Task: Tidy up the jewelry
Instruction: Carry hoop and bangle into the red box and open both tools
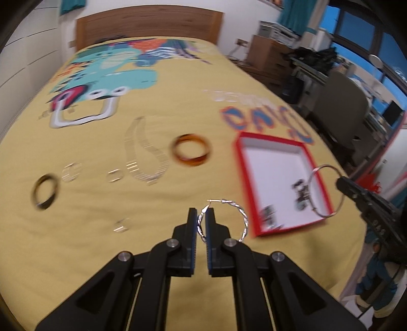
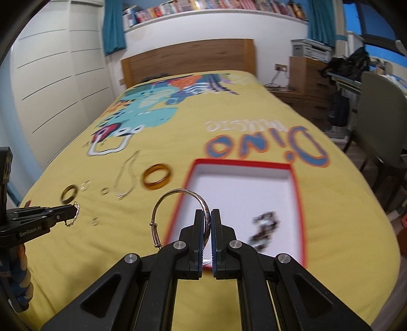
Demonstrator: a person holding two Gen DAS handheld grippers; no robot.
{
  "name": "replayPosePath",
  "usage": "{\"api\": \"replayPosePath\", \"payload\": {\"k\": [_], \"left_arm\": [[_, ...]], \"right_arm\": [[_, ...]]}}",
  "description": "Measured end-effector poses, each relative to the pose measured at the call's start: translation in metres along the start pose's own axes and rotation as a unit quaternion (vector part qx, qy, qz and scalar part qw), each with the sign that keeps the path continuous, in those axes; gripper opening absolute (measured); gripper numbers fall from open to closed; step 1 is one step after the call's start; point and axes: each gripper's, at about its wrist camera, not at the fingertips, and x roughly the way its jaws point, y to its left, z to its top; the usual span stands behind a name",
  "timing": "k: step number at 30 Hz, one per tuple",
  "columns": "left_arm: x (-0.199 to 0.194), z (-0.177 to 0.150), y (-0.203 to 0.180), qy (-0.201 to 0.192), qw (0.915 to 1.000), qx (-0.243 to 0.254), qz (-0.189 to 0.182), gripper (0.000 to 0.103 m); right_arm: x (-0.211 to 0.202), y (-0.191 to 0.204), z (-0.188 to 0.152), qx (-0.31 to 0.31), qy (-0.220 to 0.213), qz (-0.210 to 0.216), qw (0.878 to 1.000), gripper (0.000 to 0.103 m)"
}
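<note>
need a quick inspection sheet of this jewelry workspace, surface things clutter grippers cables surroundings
surface: yellow dinosaur-print bedspread, smooth.
job's things: red-rimmed white cardboard tray holding dark blurred pieces; amber resin bangle, dark bangle, silver mesh necklace and small silver rings lie loose on the bedspread.
clutter: nothing seen.
grippers: left gripper shut on twisted silver hoop earring; right gripper shut on plain silver bangle, near the tray.
cables: wall-socket cables beside the bed.
surroundings: wooden headboard, white wardrobe, bookshelf, chair.
</note>
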Motion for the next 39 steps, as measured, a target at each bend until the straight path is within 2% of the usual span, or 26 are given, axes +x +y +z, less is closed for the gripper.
{"api": "replayPosePath", "payload": {"k": [7, 13, 26, 28, 36, 39], "left_arm": [[0.05, 0.034, -0.083, 0.013, 0.9976, 0.047, -0.049, 0.006], [0.099, 0.05, -0.122, 0.03, 0.9948, 0.088, -0.041, 0.006], [0.193, 0.065, -0.123, 0.078, 0.9904, 0.114, 0.006, 0.006], [0.2, 0.061, -0.12, 0.086, 0.99, 0.111, 0.009, 0.006], [0.2, 0.056, -0.113, 0.075, 0.9924, 0.098, 0.01, 0.007], [0.198, 0.054, -0.113, 0.07, 0.992, 0.104, 0.017, 0.007]], "right_arm": [[0.032, -0.053, 0.024, 0.011, 0.0, -0.012, 1.0, 0.006], [0.072, -0.084, 0.036, 0.01, 0.015, -0.013, 1.0, 0.006], [0.145, -0.099, 0.043, -0.033, 0.063, 0.0, 0.997, 0.006], [0.149, -0.1, 0.041, -0.039, 0.069, -0.002, 0.997, 0.006], [0.164, -0.099, 0.03, -0.072, 0.106, -0.025, 0.991, 0.005], [0.163, -0.098, 0.029, -0.08, 0.103, -0.029, 0.991, 0.005]]}}
